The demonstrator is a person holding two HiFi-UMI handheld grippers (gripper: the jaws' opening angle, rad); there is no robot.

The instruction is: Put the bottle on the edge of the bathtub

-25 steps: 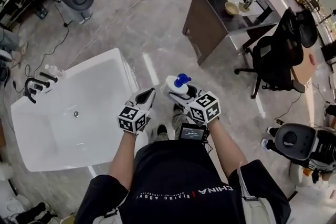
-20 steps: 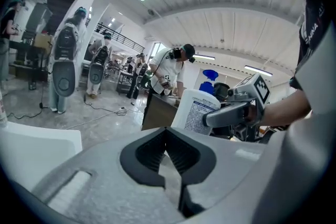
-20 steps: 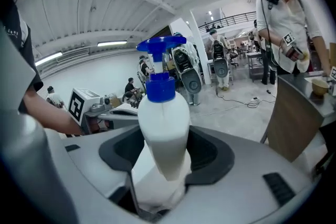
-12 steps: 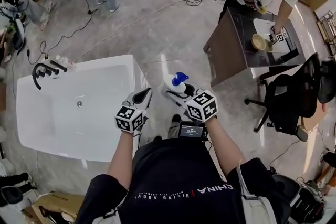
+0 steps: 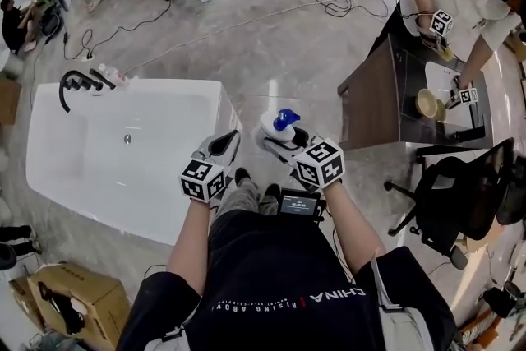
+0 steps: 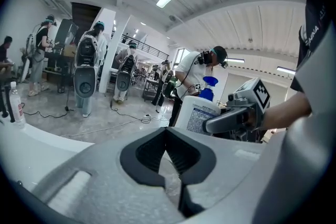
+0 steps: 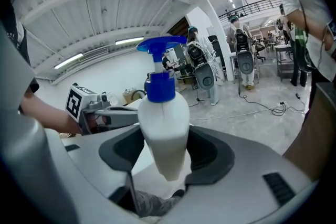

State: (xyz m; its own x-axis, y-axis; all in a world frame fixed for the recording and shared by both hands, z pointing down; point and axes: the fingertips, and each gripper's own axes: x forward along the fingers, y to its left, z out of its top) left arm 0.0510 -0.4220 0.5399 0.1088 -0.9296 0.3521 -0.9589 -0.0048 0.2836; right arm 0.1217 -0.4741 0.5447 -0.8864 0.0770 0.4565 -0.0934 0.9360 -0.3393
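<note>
A white pump bottle (image 5: 278, 128) with a blue pump head stands upright between the jaws of my right gripper (image 5: 276, 139), which is shut on its lower body. In the right gripper view the bottle (image 7: 164, 126) fills the middle, with the right gripper (image 7: 165, 153) clamping it from both sides. The white bathtub (image 5: 215, 92) lies to the left. The bottle hangs over the floor just right of the tub's near corner. My left gripper (image 5: 227, 145) hovers over that corner, jaws together and empty. The left gripper view shows the left gripper (image 6: 167, 131) shut and the bottle (image 6: 195, 116) to its right.
A black faucet (image 5: 72, 81) and small bottles sit on the tub's far left rim. A dark table (image 5: 371, 104) with a bowl stands to the right, with a person working at it. An office chair (image 5: 460, 197), floor cables (image 5: 271, 11) and a cardboard box (image 5: 62, 302) surround the area.
The head view has swung, so the tub now lies squarer and further left and the dark table nearer right. Both grippers keep their pose; the bottle stays gripped.
</note>
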